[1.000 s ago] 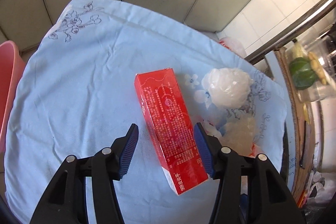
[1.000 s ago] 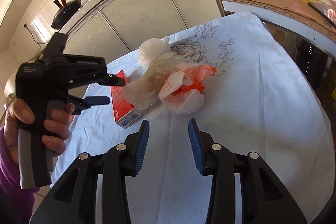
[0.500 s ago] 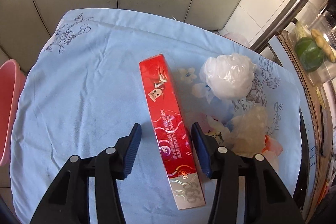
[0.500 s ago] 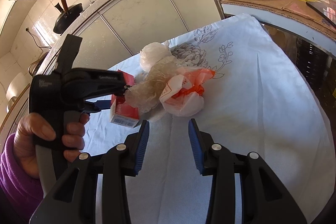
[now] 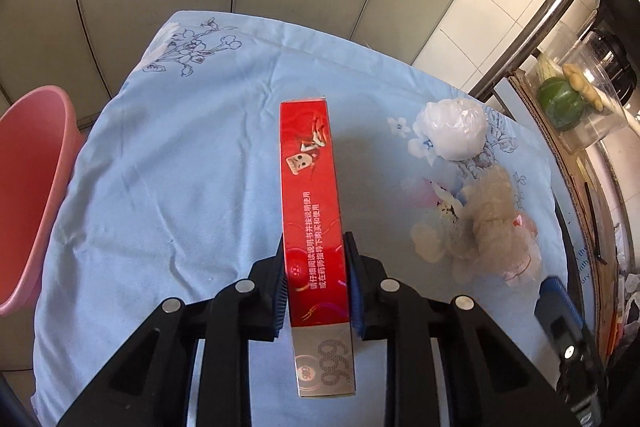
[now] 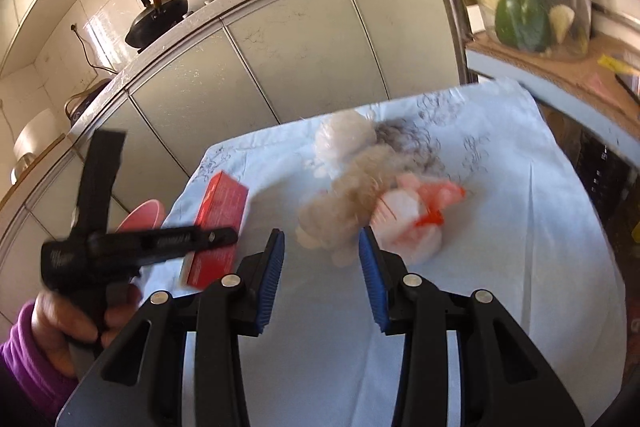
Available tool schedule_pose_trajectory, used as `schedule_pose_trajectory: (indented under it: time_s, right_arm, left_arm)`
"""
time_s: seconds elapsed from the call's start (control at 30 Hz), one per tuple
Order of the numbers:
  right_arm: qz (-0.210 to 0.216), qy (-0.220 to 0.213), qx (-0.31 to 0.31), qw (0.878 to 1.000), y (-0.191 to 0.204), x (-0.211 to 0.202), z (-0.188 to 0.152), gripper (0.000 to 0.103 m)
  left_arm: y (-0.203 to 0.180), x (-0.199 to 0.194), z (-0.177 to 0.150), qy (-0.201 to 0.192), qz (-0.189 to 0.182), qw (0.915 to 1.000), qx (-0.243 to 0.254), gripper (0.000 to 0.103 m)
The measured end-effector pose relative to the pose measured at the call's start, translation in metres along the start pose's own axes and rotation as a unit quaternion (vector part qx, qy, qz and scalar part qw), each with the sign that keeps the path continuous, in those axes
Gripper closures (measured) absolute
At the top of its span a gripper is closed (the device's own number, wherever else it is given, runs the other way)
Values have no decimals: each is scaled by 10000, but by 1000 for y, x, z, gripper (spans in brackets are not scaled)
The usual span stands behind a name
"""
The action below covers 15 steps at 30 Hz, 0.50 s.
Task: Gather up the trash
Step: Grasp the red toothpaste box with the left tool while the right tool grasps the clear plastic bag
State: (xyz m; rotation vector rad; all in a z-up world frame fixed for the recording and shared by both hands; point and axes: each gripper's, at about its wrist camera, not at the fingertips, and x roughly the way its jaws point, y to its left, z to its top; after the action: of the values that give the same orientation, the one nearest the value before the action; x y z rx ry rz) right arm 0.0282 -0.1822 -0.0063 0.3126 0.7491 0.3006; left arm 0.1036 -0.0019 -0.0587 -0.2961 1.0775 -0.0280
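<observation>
While the right tool [image 6: 322,269] hangs spread, the left tool [image 5: 316,287] pinches a light, stiff red carton [image 5: 314,211] near its silver end, likely crushable.

Red box [image 5: 313,211]: glossy printed cardboard, one end a metallic silver finish. Tablecloth [image 5: 180,187]: matt pale-blue woven cloth, creased. White bag [image 5: 452,129]: thin crinkled plastic film, shiny. Basin [image 5: 28,187]: smooth pink plastic. Left gripper [image 5: 316,287]: matt black plastic, ribbed blue pads [image 5: 281,297].
</observation>
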Motion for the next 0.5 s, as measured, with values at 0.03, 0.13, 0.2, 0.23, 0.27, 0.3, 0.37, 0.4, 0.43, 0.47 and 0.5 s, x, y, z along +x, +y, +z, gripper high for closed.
schedule_pose_trajectory:
  time_s: [0.03,0.13,0.2,0.23,0.27,0.3,0.37,0.4,0.43,0.47,0.5]
  right_arm:
    - [-47,12,-8,10000,4,3,5,64]
    - [-283,-58,3,9996,15,14,20,58]
    - [-551,-96,-54,9984,23,25,28,47]
    - [-729,-88,-140,9972,26,30,31,47]
    - [-899,-80,-240,9956,30,38,33,47]
    - [-1045,-62,-302,9940,32,46,36,47]
    - [-1244,87,-322,9917,31,60,38,47]
    - [-1352,217,-313,9901,30,68,37,47]
    - [-1427,299,-295,9889,28,74,36,47]
    - [-1495,356,-281,9877,25,78,34,47]
    - [-1561,395,-312,9865,25,82,31,47]
  left_arm:
    - [6,-4,-2,-27,-29,10000,-9,79]
    - [19,-14,-7,-103,-132,9998,-106,79]
    - [27,-19,-9,-138,-196,9996,-161,79]
    - [31,-21,-11,-163,-216,9995,-176,79]
    - [34,-23,-12,-183,-223,9994,-177,79]
    - [36,-25,-14,-200,-229,9994,-176,79]
    - [40,-27,-17,-209,-265,9993,-176,79]
    - [42,-26,-18,-203,-287,9992,-183,79]
    - [45,-27,-19,-200,-303,9992,-195,79]
    - [47,-27,-20,-201,-315,9991,-208,79]
    - [49,-27,-20,-211,-321,9990,-215,79]
